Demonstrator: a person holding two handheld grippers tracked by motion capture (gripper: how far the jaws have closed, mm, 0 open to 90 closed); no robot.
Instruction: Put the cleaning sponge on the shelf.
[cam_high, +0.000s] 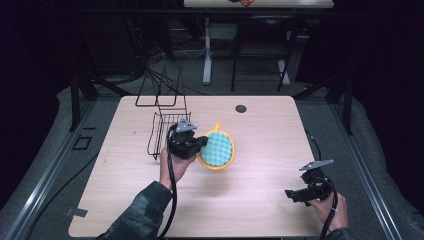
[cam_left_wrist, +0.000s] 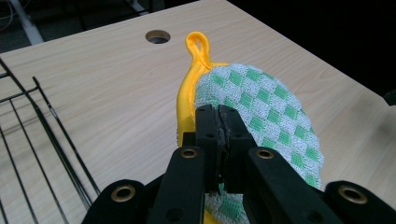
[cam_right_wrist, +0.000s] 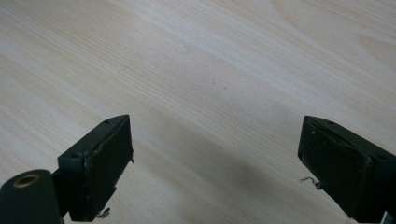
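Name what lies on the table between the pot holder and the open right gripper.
Nothing: in the high view, bare wood separates the pot holder from the right gripper.

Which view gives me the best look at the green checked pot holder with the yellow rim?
The left gripper view: the green checked pot holder with the yellow rim sits close up, weave and hanging loop clear, the left gripper clamped on it. In the high view it is small, part hidden.

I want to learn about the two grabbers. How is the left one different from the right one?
The left gripper has its jaws pinched shut on the green-and-white pot holder; the right gripper has its jaws wide apart with nothing between them. In the high view, the left works mid-table by the wire rack; the right sits near the table's front corner. Both are black and hand-held.
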